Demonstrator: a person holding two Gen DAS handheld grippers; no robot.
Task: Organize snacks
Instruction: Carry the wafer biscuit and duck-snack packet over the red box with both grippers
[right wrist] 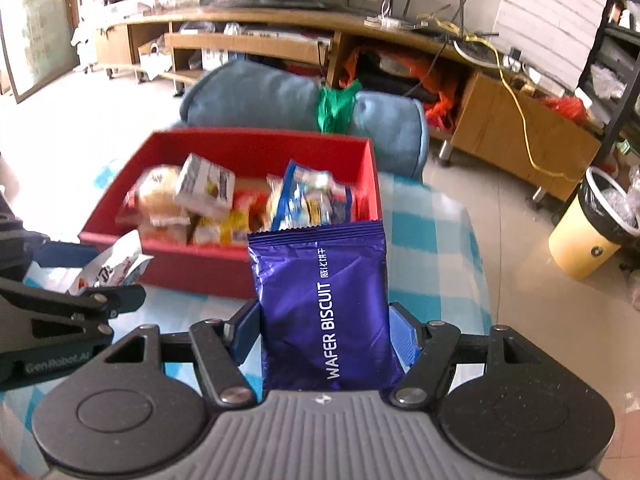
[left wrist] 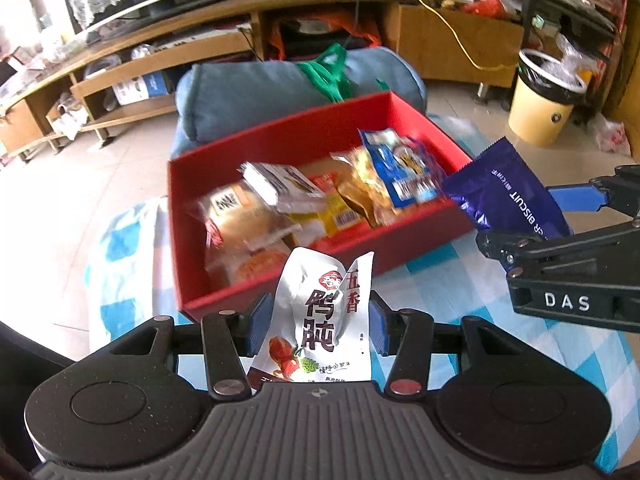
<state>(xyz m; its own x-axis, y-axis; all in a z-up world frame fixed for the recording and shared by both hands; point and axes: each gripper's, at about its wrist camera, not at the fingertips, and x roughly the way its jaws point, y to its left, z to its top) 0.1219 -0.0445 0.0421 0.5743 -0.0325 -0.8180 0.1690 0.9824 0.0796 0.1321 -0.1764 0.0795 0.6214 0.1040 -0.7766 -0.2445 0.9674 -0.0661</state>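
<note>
A red box [left wrist: 404, 120] [right wrist: 370, 176] stands on a blue-checked cloth and holds several snack packs, among them bread, a white carton and a blue packet. My left gripper [left wrist: 318, 326] is shut on a silver snack pouch [left wrist: 320, 320], held upright just in front of the box's near wall; the pouch also shows in the right wrist view [right wrist: 110, 266]. My right gripper [right wrist: 326, 330] is shut on a purple wafer biscuit pack [right wrist: 324, 300], held near the box's right front corner; the pack also shows in the left wrist view [left wrist: 506, 190].
A rolled blue cushion [left wrist: 256, 88] [right wrist: 280, 96] lies right behind the box. A yellow waste bin [left wrist: 540, 100] [right wrist: 580, 240] stands on the floor at the right. A long wooden TV stand [left wrist: 160, 52] with clutter runs along the back.
</note>
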